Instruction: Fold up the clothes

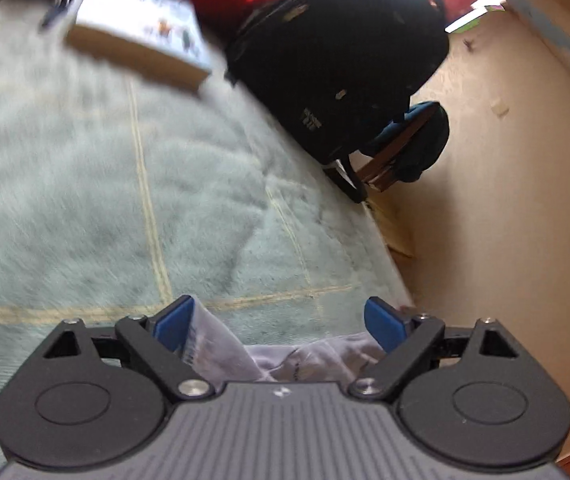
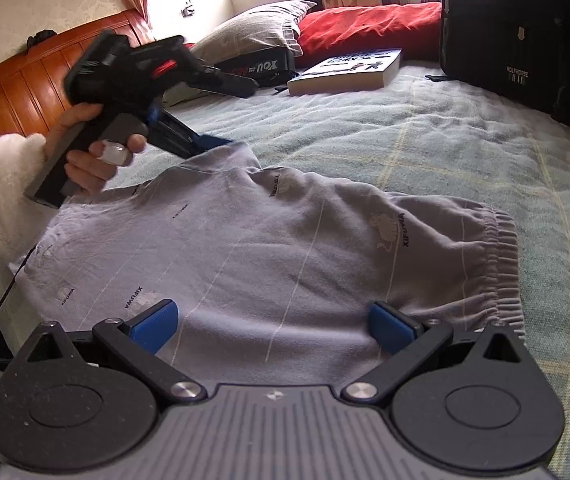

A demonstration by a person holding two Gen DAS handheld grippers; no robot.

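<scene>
Both sets of fingers gaped wide: left gripper (image 1: pixel 281 326) over the grey shorts (image 2: pixel 277 248), right gripper (image 2: pixel 275 326) too; best to pinch hems squarely.

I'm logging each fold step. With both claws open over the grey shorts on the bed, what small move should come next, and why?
Probably close the left claw on the raised corner of the grey shorts. In its own view that cloth already lies between the open blue pads, not pinched. The right claw hangs open above the near edge, and the shorts lie mostly flat on the blanket, unfolded.
</scene>
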